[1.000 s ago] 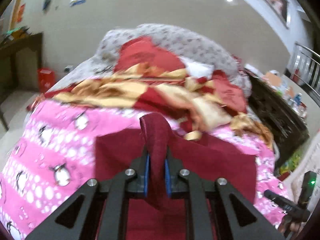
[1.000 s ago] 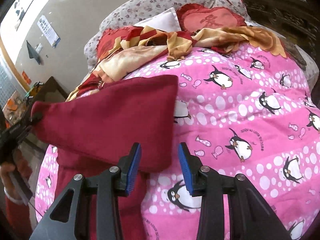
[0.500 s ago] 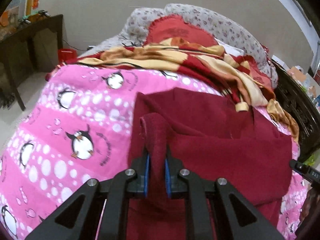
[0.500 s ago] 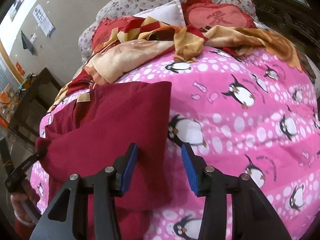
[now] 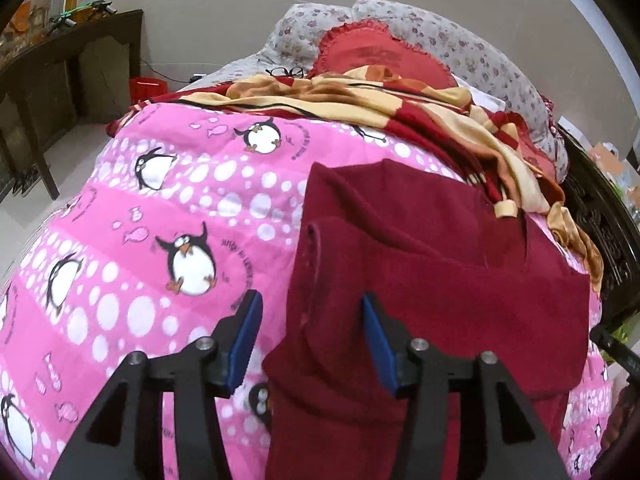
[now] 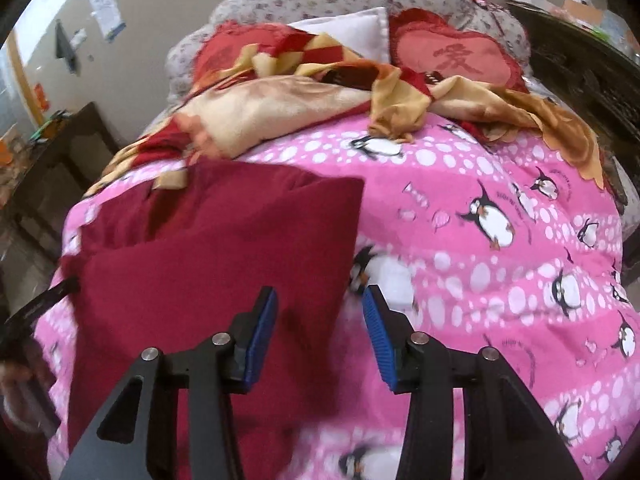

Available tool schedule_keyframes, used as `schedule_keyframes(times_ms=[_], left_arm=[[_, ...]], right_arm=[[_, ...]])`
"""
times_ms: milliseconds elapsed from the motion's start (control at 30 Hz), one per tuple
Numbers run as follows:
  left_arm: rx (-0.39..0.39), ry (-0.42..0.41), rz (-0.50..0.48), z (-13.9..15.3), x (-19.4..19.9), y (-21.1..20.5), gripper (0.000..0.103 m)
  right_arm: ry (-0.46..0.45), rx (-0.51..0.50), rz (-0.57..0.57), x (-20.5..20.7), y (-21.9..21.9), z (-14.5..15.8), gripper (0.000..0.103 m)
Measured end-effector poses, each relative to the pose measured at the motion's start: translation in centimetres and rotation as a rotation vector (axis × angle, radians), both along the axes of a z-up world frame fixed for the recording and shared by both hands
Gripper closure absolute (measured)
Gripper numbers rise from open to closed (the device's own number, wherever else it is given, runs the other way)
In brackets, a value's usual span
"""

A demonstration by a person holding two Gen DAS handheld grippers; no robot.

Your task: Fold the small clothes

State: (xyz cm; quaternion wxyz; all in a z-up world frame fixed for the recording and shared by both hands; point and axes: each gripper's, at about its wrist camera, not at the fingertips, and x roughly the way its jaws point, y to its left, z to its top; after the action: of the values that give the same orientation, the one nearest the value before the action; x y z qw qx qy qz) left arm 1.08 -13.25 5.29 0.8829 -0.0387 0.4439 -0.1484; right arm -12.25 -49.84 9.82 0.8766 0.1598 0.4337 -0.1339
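Note:
A dark red garment (image 5: 440,280) lies folded over on the pink penguin blanket (image 5: 160,208). My left gripper (image 5: 310,332) is open, its jaws astride the garment's left folded edge, holding nothing. In the right wrist view the garment (image 6: 208,248) lies left of centre on the blanket (image 6: 500,272). My right gripper (image 6: 320,332) is open and empty above the garment's right edge. The left gripper's tip shows at the left edge of that view (image 6: 40,304).
A crumpled red and gold blanket (image 5: 400,108) and red heart cushions (image 6: 456,56) lie at the head of the bed. A dark wooden table (image 5: 60,76) stands left of the bed. Dark carved furniture (image 5: 600,224) stands along the right side.
My left gripper has carried the garment's edge down onto the lower layer and opened, letting it go. The right gripper has stayed open and shifted slightly over the garment's right edge.

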Motion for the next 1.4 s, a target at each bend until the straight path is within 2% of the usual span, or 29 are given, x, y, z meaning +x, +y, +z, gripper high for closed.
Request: schedule_keyframes(times_ms=[100,167,233,267,333,367,533,633,733,833,933,1033,1067,1100,1233,1300,1400], left_arm=[[0.041,-0.004,-0.036,-0.7,-1.1,-0.7,0.042],[0.082,0.013,-0.046,-1.8,-1.3,-1.4,0.042],[0.114,0.012,-0.051,-2.9,-1.5,-2.1,0.032],[0.126,0.007,-0.054,-3.2,-1.5,-2.3,0.032],[0.131,0.021,-0.056,-3.4,-1.4,-2.5,0.032],[0.122,0.027,-0.056,-3.1,-1.5,-2.3,0.032],[0.104,0.028,-0.057,-1.9,-2.2,-1.1,0.032],[0.118,0.032,-0.060,-2.2,-2.6,-0.7,0.032],[0.099,0.057,-0.054,-2.2,-3.2,0.1,0.032],[0.107,0.046,-0.049,-1.9,-4.2,1.0,0.032],[0.097,0.064,-0.028,-2.1,-4.9,1.9,0.032],[0.077,0.081,-0.015,-2.2,-5.6,2.5,0.032],[0.080,0.083,-0.017,-2.1,-5.9,2.5,0.032],[0.082,0.084,-0.024,-1.9,-6.4,2.7,0.032],[0.085,0.065,-0.043,-1.1,-8.3,3.8,0.032],[0.088,0.078,-0.056,-1.5,-9.0,4.0,0.032],[0.125,0.110,-0.070,-2.8,-9.8,3.7,0.032]], right_arm=[[0.007,0.022,0.018,-1.9,0.9,-0.4,0.045],[0.018,0.095,0.012,-2.6,0.6,-1.8,0.045],[0.038,0.153,-0.025,-2.8,-0.2,-3.5,0.044],[0.044,0.185,-0.031,-2.7,-0.6,-4.3,0.044],[0.014,0.260,-0.024,-2.8,-1.4,-5.4,0.067],[-0.018,0.294,-0.021,-3.0,-1.7,-5.2,0.069],[-0.065,0.184,-0.015,-4.4,-0.8,-2.7,0.074],[-0.045,0.182,-0.049,-4.3,-0.9,-3.1,0.074],[-0.022,0.231,-0.089,-4.2,-1.4,-3.9,0.064],[-0.068,0.274,-0.086,-6.1,-1.4,-3.0,0.051],[-0.048,0.280,-0.045,-7.0,0.3,-3.4,0.050],[0.012,0.294,-0.003,-6.1,2.1,-5.6,0.050],[0.028,0.300,0.020,-5.5,2.6,-6.4,0.062],[0.028,0.284,0.024,-5.5,2.8,-6.7,0.081],[-0.025,0.246,-0.002,-7.5,2.0,-4.8,0.081],[-0.001,0.211,-0.012,-8.1,1.5,-4.5,0.081],[0.055,0.232,-0.033,-7.4,1.2,-6.3,0.081]])
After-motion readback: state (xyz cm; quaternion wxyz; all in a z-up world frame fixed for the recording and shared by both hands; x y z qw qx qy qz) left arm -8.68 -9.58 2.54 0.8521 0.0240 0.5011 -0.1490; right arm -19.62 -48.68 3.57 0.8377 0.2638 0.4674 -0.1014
